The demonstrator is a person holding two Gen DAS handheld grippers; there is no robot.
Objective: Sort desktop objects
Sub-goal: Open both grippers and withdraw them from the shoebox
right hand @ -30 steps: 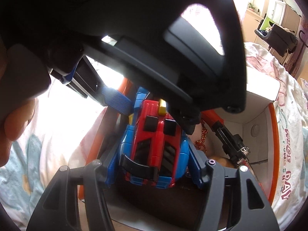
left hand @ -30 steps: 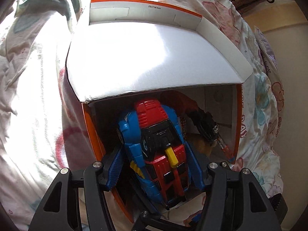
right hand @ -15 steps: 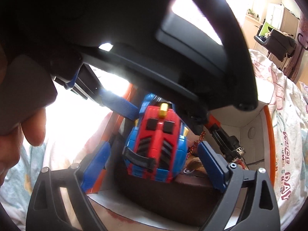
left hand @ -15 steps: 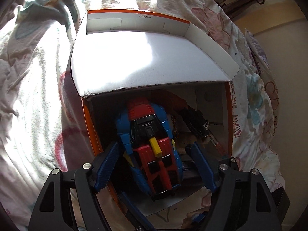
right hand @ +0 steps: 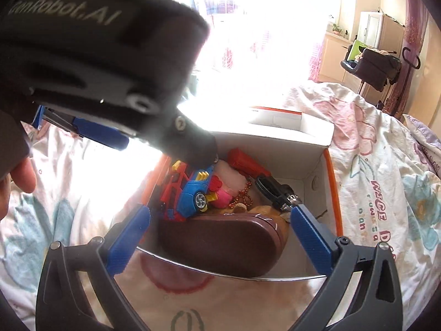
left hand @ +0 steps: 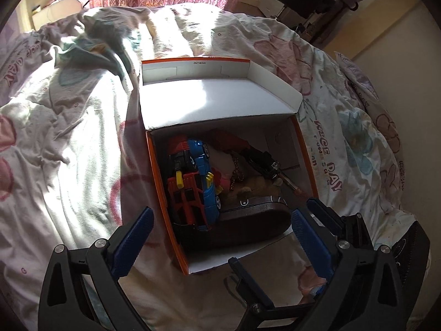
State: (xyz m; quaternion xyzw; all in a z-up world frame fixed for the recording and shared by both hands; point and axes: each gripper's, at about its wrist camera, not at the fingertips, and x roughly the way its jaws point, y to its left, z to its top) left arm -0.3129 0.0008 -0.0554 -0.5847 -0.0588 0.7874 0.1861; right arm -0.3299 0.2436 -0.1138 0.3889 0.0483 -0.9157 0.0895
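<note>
On the floral bedsheet (left hand: 69, 143), the red-and-blue toy car (left hand: 193, 182) sits in the orange cardboard box (left hand: 161, 193), both my grippers (left hand: 220, 245) (right hand: 217, 237) wide open and empty, so I reckon lid-closing's next.

We see a cardboard box (left hand: 303, 149) with matt white inner walls and orange outside, resting on rumpled printed cloth bedding (left hand: 69, 138). Inside, the toy car (left hand: 198, 184) looks like glossy hard plastic, and the brown case (right hand: 220, 242) has a smooth, faintly shiny shell. The finger pads (left hand: 311, 242) at lower right look like ribbed blue rubber on matt black plastic.
</note>
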